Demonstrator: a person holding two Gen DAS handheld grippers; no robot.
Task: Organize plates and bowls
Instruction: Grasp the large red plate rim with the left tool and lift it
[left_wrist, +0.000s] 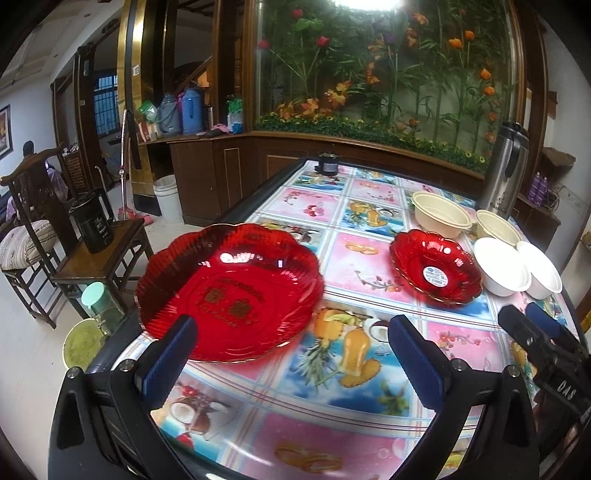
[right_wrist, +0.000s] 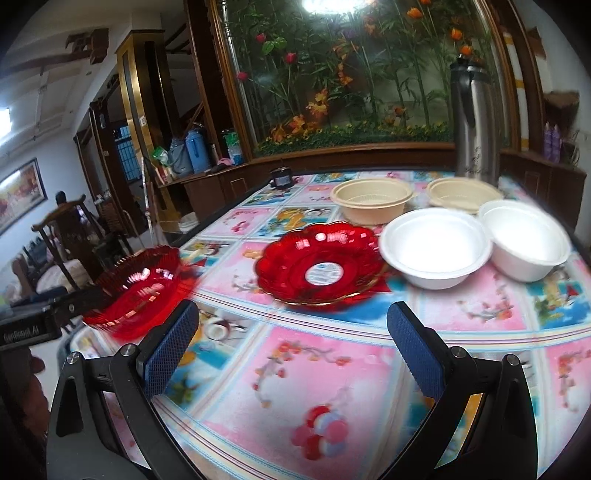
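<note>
A large red scalloped plate (left_wrist: 229, 291) lies by the table's left edge. My left gripper (left_wrist: 291, 332) is open just behind it, with its left finger (left_wrist: 173, 354) overlapping the plate's near rim and nothing held. A small red plate (right_wrist: 321, 273) with a round sticker sits ahead of my open, empty right gripper (right_wrist: 291, 325). Right of it stand two white bowls (right_wrist: 436, 247) (right_wrist: 524, 236), with two beige bowls (right_wrist: 373, 201) (right_wrist: 461, 194) behind them. The large red plate (right_wrist: 140, 288) appears blurred at the left of the right wrist view.
A fruit-print cloth covers the table (left_wrist: 332, 424). A steel thermos (right_wrist: 474, 118) stands at the far right and a small dark jar (left_wrist: 327, 164) at the far edge. Left of the table a wooden chair (left_wrist: 107, 254) carries a black jug (left_wrist: 92, 221).
</note>
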